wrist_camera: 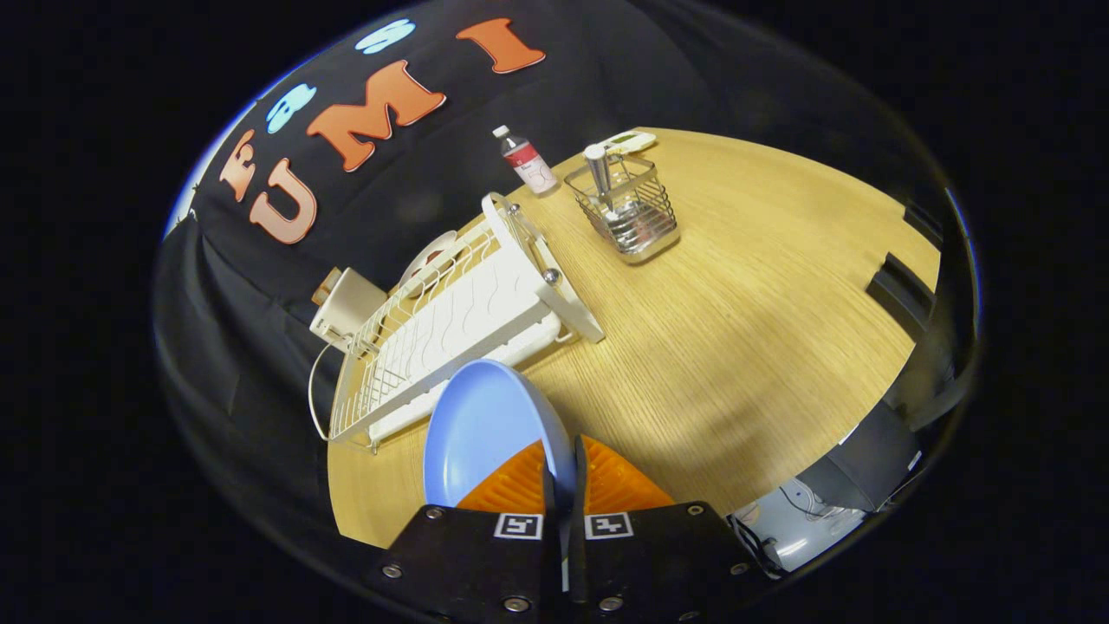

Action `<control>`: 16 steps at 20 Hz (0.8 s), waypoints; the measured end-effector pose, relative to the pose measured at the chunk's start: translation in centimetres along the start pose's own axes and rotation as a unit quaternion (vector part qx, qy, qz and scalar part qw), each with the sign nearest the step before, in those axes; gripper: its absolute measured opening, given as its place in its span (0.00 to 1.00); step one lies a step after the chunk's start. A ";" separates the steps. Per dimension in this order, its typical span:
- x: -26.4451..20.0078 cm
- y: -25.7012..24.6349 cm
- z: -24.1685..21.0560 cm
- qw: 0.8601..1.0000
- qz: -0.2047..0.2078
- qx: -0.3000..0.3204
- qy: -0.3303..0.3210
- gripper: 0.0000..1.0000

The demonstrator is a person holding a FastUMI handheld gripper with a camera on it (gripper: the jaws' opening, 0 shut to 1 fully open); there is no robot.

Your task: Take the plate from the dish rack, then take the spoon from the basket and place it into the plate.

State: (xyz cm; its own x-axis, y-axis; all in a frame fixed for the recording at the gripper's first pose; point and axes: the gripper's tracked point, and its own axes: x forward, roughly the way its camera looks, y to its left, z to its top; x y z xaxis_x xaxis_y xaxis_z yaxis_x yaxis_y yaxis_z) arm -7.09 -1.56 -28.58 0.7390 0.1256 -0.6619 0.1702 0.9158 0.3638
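Gripper [565,485] pinches the rim of the blue plate [481,433] — both fingers pressed onto the edge, one on each face, almost no gap between them. Plate stands on edge in the grip, tilted, its hollow face showing, held clear of the dish rack [450,334], which sits just beyond it on the wooden surface [736,347]. Rack slots nearest the gripper look empty; a pale round dish [431,251] stands at its far end.

Handling, as a judgement: the plate looks like smooth plastic or melamine — light, stiff, somewhat slick. The rim hold is narrow and off-centre, so the plate could swing or slip if tilted fast; keep it slow and lay it flat on open wood before letting go. Breakage risk seems low, but a drop would clatter and slide.

Spoon [598,178] stands upright in the wire basket [637,217], well beyond the fingers, past the rack's end. Only its thick metal handle rises above the wire. Likely rigid, light, polished, slippery. Best hold looks like the upper handle, squeezed across its width, then a straight lift so it clears the wire.

A small bottle [526,160] stands just beside the basket, near the wall, and a white gadget [625,141] lies behind it; neither blocks the approach.
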 end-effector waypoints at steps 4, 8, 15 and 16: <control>1.4 -0.2 -1.1 1.000 0.010 0.022 0.019 0.04; 1.9 -0.8 -1.2 0.999 0.002 0.023 0.022 0.09; 0.8 -1.8 1.1 0.999 -0.033 -0.015 0.001 0.29; 0.6 -1.9 1.6 0.999 -0.038 -0.021 -0.003 0.36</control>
State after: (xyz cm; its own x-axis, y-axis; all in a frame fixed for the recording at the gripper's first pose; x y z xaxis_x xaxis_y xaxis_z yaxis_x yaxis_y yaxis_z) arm -5.93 -3.90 -28.59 0.7282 0.0523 -0.6834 0.1997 0.9376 0.2845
